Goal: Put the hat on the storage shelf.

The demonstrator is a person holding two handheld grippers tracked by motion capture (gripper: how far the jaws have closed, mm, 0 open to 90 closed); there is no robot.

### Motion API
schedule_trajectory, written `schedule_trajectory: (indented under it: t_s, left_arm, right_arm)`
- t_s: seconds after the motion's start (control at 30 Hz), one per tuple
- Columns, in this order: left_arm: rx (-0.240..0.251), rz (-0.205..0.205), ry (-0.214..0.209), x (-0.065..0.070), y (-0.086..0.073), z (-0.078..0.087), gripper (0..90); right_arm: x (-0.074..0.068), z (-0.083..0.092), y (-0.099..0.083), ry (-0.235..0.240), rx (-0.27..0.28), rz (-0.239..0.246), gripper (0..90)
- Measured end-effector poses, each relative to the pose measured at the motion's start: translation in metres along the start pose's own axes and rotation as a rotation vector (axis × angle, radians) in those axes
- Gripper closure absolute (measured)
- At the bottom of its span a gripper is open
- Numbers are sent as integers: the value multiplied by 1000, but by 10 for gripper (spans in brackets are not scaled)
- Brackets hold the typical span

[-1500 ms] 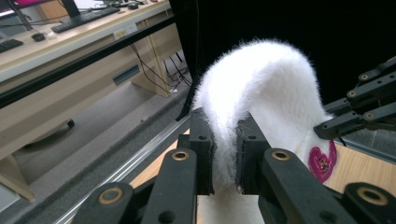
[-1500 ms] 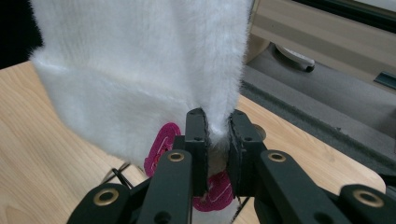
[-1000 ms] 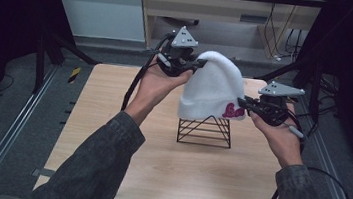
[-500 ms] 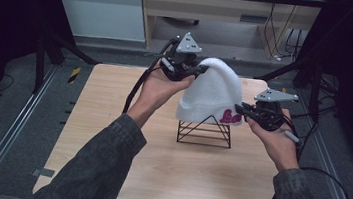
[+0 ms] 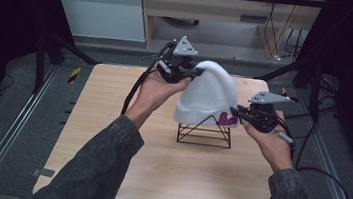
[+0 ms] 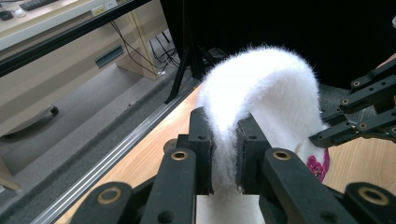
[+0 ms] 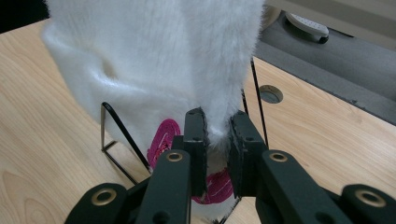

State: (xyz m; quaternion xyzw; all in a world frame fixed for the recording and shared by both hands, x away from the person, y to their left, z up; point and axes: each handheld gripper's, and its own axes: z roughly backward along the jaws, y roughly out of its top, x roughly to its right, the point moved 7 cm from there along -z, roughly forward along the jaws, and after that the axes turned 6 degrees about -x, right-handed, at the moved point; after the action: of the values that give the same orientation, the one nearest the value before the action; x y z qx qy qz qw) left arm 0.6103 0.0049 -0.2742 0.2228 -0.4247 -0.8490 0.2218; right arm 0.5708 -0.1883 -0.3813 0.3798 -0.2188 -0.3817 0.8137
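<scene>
Spanning the wooden surface (image 5: 110, 137), a fluffy white hat (image 5: 210, 96) drapes over the black wire stand (image 5: 204, 131), its long axis tilting up-left: left gripper (image 5: 198, 72) clamps the peak, right gripper (image 5: 236, 111) pinches the brim beside the pink emblem (image 5: 226, 119).

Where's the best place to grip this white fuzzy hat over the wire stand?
Pinch the white hat at its soft edges, as now: left gripper on the crown fold from the left, right gripper on the brim from the right. The fabric folds thin there.
</scene>
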Motion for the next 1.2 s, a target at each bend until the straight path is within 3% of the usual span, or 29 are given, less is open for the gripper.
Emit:
schedule_trajectory:
  t_s: [1.2]
  left_arm:
    - [-36, -17, -30, 11, -19, -13, 791]
  right_arm:
    - [-3, -14, -25, 10, -42, -4, 789]
